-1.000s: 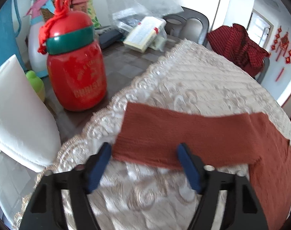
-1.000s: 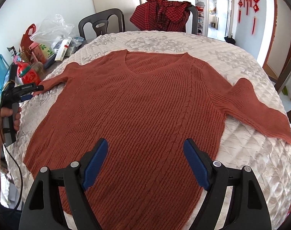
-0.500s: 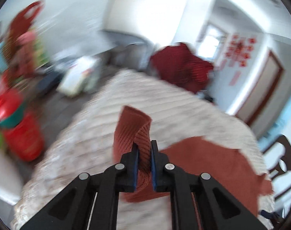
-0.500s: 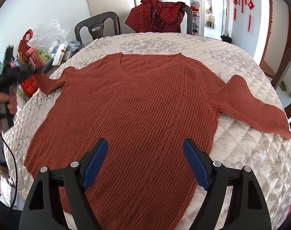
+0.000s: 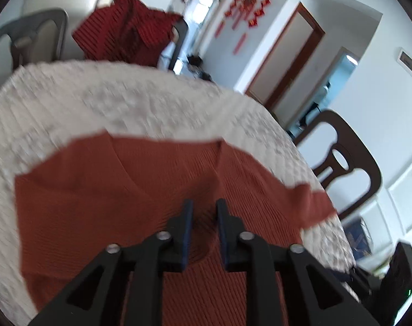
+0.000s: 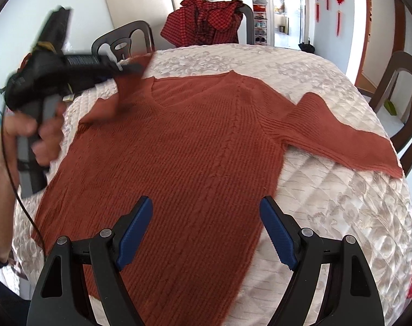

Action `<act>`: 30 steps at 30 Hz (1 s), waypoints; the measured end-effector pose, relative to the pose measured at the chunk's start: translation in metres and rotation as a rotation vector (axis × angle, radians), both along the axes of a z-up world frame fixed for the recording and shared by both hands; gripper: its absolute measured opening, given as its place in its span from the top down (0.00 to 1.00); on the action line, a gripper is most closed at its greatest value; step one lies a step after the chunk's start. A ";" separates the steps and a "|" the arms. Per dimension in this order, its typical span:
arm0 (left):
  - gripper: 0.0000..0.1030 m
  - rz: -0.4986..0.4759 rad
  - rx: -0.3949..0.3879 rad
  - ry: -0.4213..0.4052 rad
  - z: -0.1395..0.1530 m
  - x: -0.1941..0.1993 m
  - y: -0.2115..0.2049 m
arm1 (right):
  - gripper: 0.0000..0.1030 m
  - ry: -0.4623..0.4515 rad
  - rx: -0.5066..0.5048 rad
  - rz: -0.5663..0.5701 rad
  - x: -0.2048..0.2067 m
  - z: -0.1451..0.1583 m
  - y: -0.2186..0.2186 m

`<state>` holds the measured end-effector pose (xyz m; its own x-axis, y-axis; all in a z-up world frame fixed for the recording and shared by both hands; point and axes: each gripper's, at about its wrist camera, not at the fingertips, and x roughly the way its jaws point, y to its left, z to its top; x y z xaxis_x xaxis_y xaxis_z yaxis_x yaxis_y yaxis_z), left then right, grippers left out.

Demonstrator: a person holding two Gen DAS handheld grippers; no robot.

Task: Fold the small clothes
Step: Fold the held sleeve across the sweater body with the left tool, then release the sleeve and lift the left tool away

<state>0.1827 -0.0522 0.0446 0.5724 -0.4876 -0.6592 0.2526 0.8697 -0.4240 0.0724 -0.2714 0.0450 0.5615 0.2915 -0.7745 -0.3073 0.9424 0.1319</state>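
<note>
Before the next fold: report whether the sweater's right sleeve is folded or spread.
Spread: the right sleeve lies flat, stretched outward on the tablecloth.

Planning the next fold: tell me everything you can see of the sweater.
The sweater is a rust-brown ribbed knit with a V-neck, lying flat on the quilted table cover. One sleeve lies spread sideways; the other is lifted toward the neckline, its end in the left gripper, whose jaws have just been opening.

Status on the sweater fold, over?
Left gripper jaws just opening, sleeve raised over sweater, grip unclear. Right gripper open, hovering at hem. Nothing in the way.
</note>
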 end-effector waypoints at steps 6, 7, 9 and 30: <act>0.59 0.105 0.057 -0.134 0.024 -0.045 0.045 | 0.22 -0.006 0.061 -0.018 0.013 0.008 -0.002; 0.59 0.148 0.100 -0.145 0.024 -0.047 0.056 | 0.22 -0.011 0.074 -0.015 0.015 0.010 0.000; 0.59 0.242 0.219 -0.128 0.020 -0.042 0.075 | 0.22 -0.016 0.106 -0.005 0.021 0.012 0.003; 0.95 0.434 0.068 0.082 -0.042 -0.043 0.170 | 0.73 0.136 0.151 0.091 0.142 -0.023 0.084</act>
